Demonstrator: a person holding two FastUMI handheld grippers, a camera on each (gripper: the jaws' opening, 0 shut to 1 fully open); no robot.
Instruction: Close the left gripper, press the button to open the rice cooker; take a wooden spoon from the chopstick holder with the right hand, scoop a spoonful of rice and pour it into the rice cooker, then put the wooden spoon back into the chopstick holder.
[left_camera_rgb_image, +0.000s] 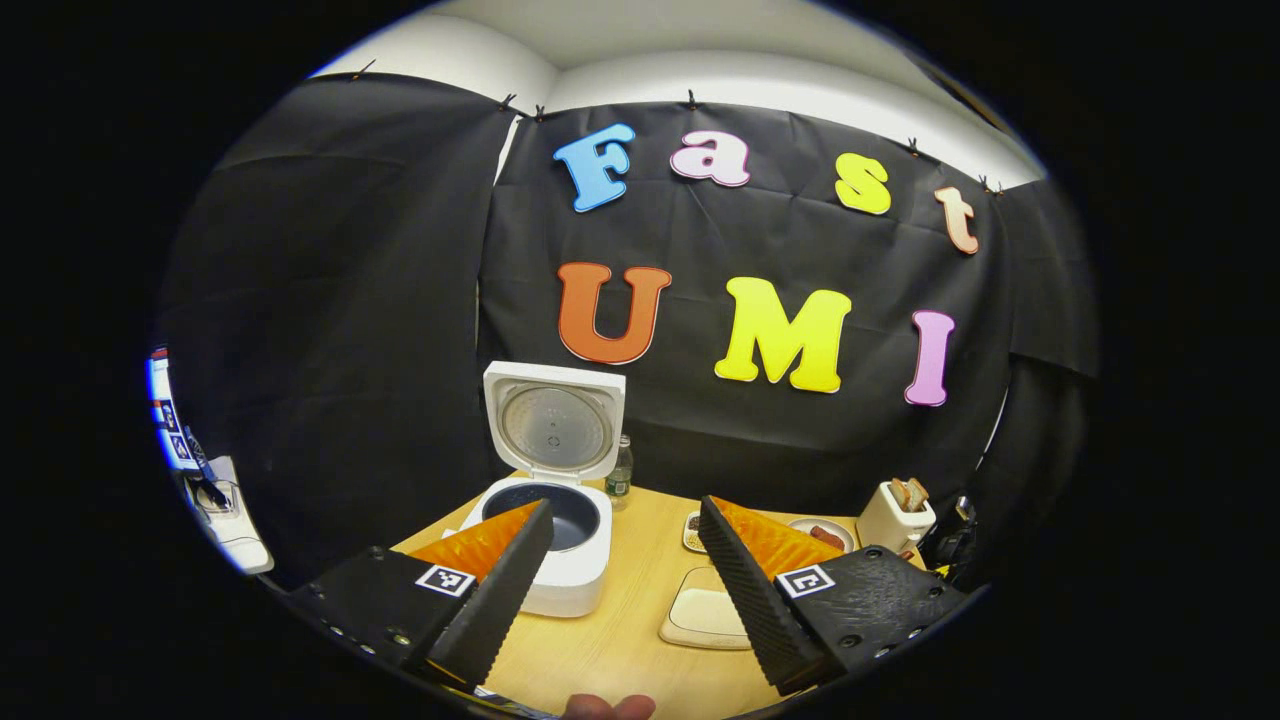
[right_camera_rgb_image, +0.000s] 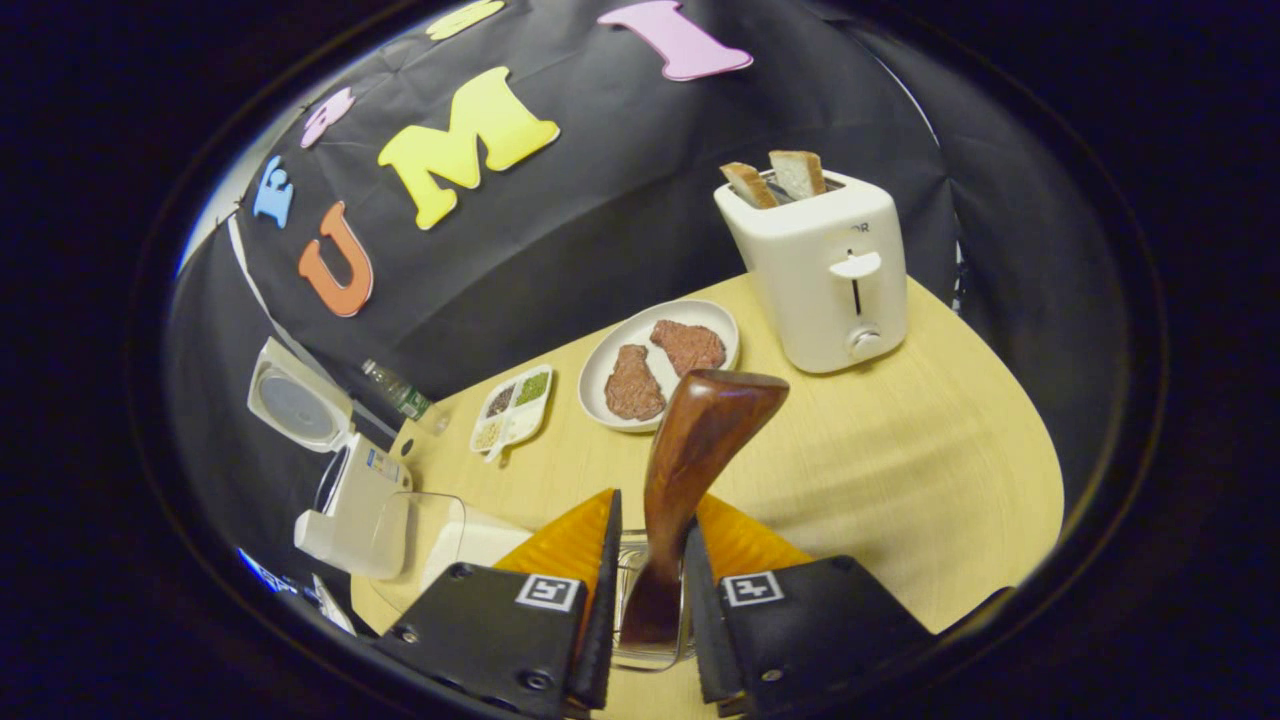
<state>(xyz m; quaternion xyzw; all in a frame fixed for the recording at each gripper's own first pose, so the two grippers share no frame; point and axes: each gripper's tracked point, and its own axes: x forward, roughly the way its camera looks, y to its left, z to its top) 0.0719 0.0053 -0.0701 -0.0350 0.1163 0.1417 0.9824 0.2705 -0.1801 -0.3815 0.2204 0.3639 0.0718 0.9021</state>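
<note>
The white rice cooker (left_camera_rgb_image: 560, 560) stands at the table's left with its lid (left_camera_rgb_image: 555, 428) raised and the dark pot showing. My left gripper (left_camera_rgb_image: 625, 505) hovers in front of it, open, nothing between its fingers. The cooker (right_camera_rgb_image: 350, 500) also appears small at the left of the right gripper view. There, a dark wooden spoon (right_camera_rgb_image: 700, 440) stands upright in the chopstick holder (right_camera_rgb_image: 632, 600). My right gripper (right_camera_rgb_image: 652, 520) is narrowed around the spoon's handle. One finger touches the handle and a slim gap shows at the other. A box of rice (left_camera_rgb_image: 705, 615) lies right of the cooker.
A compartment dish of grains (right_camera_rgb_image: 512, 405), a plate with two meat patties (right_camera_rgb_image: 660, 365) and a white toaster with bread (right_camera_rgb_image: 825, 270) sit toward the back. A small bottle (left_camera_rgb_image: 620, 470) stands behind the cooker. Bare tabletop (right_camera_rgb_image: 900, 470) spreads to the right.
</note>
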